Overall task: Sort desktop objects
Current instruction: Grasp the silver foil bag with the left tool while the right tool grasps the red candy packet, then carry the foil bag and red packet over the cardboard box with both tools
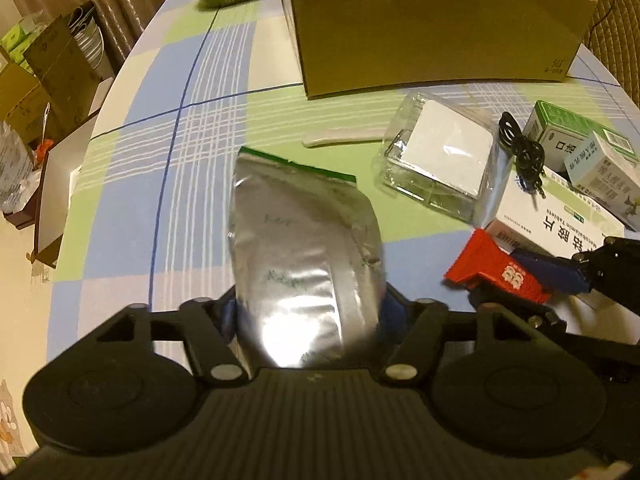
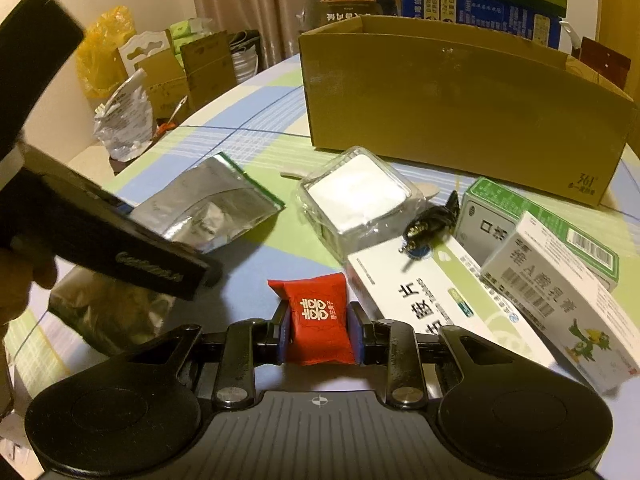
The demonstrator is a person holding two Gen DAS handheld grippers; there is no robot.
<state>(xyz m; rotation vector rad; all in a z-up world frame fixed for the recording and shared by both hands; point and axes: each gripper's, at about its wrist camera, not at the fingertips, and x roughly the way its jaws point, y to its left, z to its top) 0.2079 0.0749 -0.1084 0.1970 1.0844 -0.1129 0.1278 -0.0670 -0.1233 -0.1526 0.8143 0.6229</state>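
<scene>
Clamping my left gripper (image 1: 308, 312) on the foil pouch (image 1: 304, 248) and my right gripper (image 2: 320, 332) on the red candy packet (image 2: 318, 312), I carry both level toward the cardboard box (image 2: 460, 96).

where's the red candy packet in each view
Left wrist: the red candy packet sits at the right edge, pinched in the right claw.
Right wrist: bottom centre, between that claw's fingers.
Shared landmark: the cardboard box stands beyond it in both.
</scene>
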